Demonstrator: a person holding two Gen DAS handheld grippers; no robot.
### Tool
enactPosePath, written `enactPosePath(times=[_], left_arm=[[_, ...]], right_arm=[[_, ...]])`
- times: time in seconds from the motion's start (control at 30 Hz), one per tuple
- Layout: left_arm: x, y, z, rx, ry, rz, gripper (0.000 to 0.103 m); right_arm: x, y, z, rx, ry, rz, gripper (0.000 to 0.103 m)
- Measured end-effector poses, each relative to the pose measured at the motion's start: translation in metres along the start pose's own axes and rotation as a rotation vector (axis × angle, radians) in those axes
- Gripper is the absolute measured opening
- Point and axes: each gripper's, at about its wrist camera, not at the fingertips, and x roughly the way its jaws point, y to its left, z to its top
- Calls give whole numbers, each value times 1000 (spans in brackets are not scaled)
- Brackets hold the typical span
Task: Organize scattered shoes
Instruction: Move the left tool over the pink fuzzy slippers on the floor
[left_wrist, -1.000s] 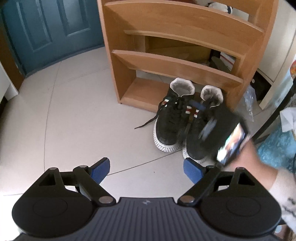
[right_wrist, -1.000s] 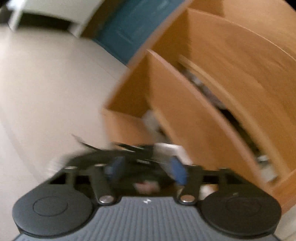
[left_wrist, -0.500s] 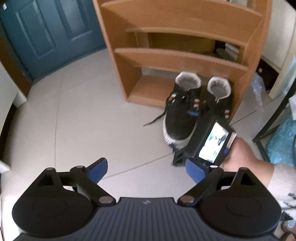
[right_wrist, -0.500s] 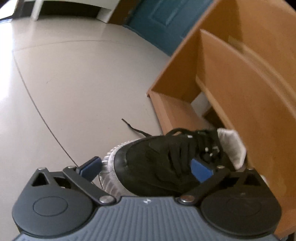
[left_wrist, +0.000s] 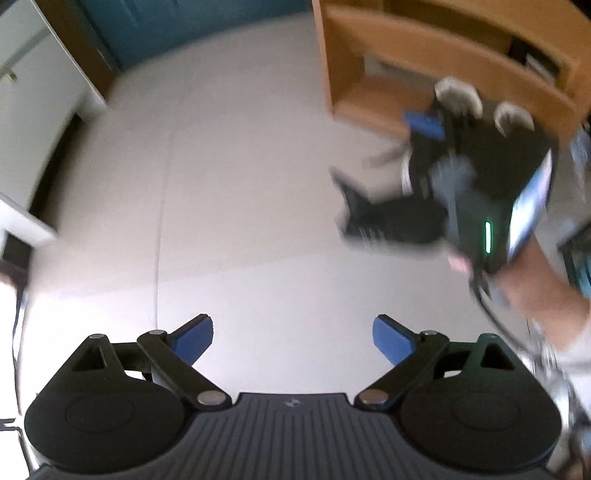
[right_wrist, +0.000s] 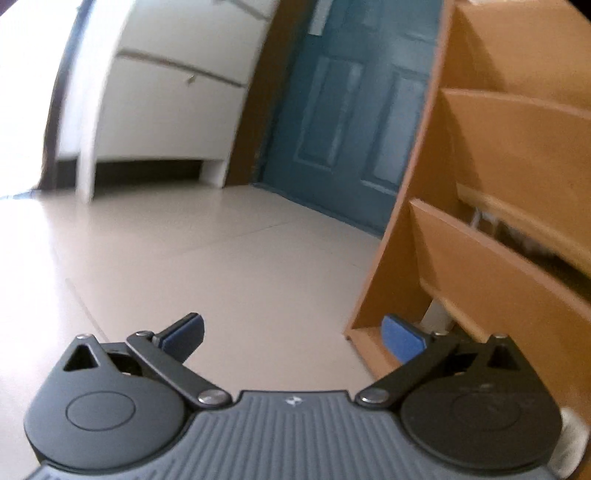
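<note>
Risk of snagging the loose lace or knocking the shoes (left_wrist: 476, 147) askew at the shelf (left_wrist: 373, 99) foot, far ahead-right of left fingers (left_wrist: 293, 338), with both fingers (right_wrist: 293, 334) spread wide, empty.

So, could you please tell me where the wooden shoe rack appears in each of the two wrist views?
Left wrist view: the wooden shoe rack fills the upper right, behind the black shoes.
Right wrist view: it runs down the right edge, from top to bottom; the shoes are not in view.
Shared landmark: the teal door, just left of the rack in both.
</note>
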Motion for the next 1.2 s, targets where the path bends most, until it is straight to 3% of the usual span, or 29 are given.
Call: enactPosePath(times=[0.07,0.17,0.27,0.37,0.43,0.5,0.57,0.63,0.7,0.77,0.87,1.03,1.1,1.2], left_arm=[[-1,12,-16,57,-1,-74,103],[7,27,-46,147,10,-116,103],[30,49,-75,141,116,-160,103],[46,68,-97,93,178,-173,103],[59,79,-112,53,228,-195,102],[69,87,-125,22,262,-210,94],[70,92,-138,45,239,-178,86],[63,97,-147,81,178,-144,87],[57,105,-155,45,105,-125,88],[55,111,-161,-27,84,-161,88],[57,111,-180,-137,100,-309,88],[57,87,-201,-80,117,-309,87],[55,80,-204,-41,110,-278,82],[51,86,-203,-72,122,-264,63]], right_arm=[[-1,-4,5,146,21,121,102],[-2,-10,-2,350,30,263,102],[8,-7,-6,466,209,314,102],[3,-2,-4,486,321,324,102],[-20,0,-4,493,282,316,102],[-33,0,-5,472,245,327,102],[-40,2,-6,436,227,342,102],[-43,10,-5,418,227,344,102],[-44,21,-1,412,243,370,102],[-45,30,2,413,260,398,102],[-47,43,1,397,290,438,102],[-51,51,-1,372,319,432,102],[-56,50,-1,384,308,426,102],[-65,51,0,359,293,429,102]])
